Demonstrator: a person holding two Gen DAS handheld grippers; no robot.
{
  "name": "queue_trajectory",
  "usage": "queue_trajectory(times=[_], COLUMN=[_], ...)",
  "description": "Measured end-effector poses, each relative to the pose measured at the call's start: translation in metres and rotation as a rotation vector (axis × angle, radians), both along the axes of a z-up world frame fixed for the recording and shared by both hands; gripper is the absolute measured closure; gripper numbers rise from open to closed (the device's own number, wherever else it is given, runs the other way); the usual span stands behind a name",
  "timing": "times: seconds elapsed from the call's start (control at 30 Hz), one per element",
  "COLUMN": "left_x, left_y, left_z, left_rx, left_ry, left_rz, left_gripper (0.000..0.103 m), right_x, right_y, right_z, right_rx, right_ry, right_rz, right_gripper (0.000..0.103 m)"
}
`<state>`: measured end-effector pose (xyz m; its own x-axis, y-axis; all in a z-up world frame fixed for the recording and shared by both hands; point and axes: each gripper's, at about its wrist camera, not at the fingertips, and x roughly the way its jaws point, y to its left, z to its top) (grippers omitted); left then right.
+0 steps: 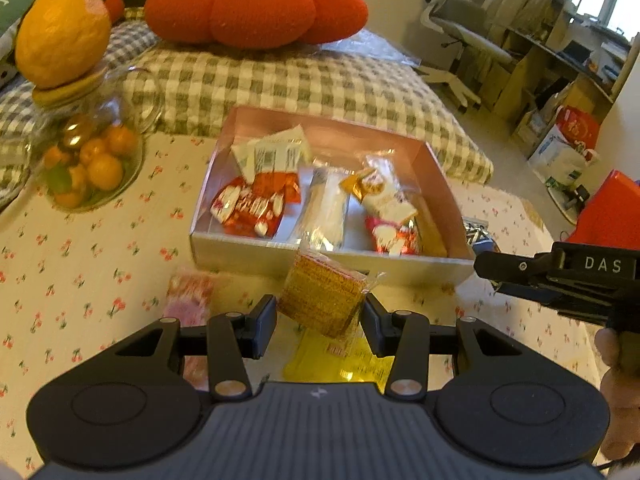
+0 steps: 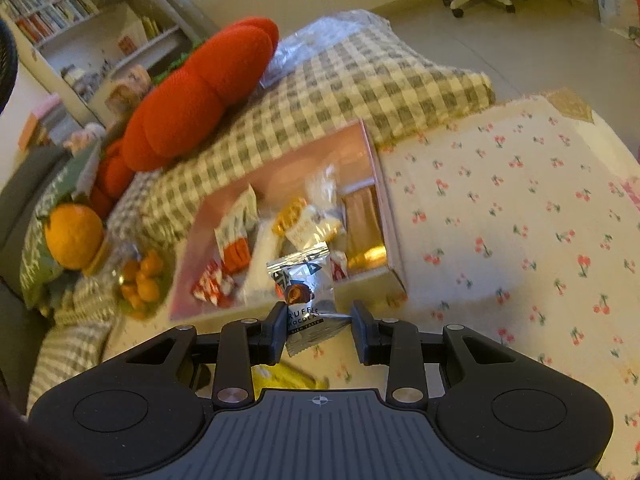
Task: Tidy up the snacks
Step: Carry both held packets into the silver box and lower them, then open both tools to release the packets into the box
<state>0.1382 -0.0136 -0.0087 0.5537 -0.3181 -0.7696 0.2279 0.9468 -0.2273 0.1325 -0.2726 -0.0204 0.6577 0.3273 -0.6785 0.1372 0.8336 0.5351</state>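
My left gripper (image 1: 319, 308) is shut on a square golden-orange snack packet (image 1: 324, 296), which hangs tilted just in front of the open pink box (image 1: 320, 262). The box holds several wrapped snacks: red-and-white ones on the left, silver in the middle, more on the right. My right gripper (image 2: 319, 312) is shut on a silver truffle chocolate packet (image 2: 304, 288), lifted near the box's (image 2: 378, 200) front corner. In the left wrist view the right gripper (image 1: 492, 272) comes in from the right edge beside the box, held by a hand.
A yellow packet (image 1: 340, 360) and a pink packet (image 1: 188, 300) lie on the cherry-print tablecloth (image 1: 80, 260) under my left gripper. Left of the box stands a glass jar of small oranges (image 1: 92, 156). Behind it lie a checkered blanket (image 1: 280, 80) and a red cushion (image 1: 256, 8).
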Motion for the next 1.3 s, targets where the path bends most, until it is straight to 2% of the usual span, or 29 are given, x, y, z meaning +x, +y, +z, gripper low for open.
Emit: queue_trajectory(times=[0.47, 0.83, 1.07, 1.3], left_x=[0.048, 0.060, 0.062, 0.061], left_y=[-0.022, -0.034, -0.036, -0.033], left_z=[-0.008, -0.019, -0.020, -0.017], left_rx=[-0.032, -0.034, -0.037, -0.037], left_ry=[-0.018, 0.004, -0.003, -0.004], left_rz=[-0.010, -0.036, -0.051, -0.045], left_gripper=[0.061, 0.061, 0.050, 0.049], right_x=[0.020, 0.024, 0.024, 0.023], right_y=[-0.015, -0.013, -0.014, -0.014], right_z=[-0.021, -0.027, -0.026, -0.024], right_rx=[0.087, 0.079, 0.076, 0.082], right_ry=[-0.043, -0.043, -0.046, -0.039], right_rz=[-0.057, -0.050, -0.041, -0.042], right_gripper=[0.070, 0.066, 0.061, 0.058])
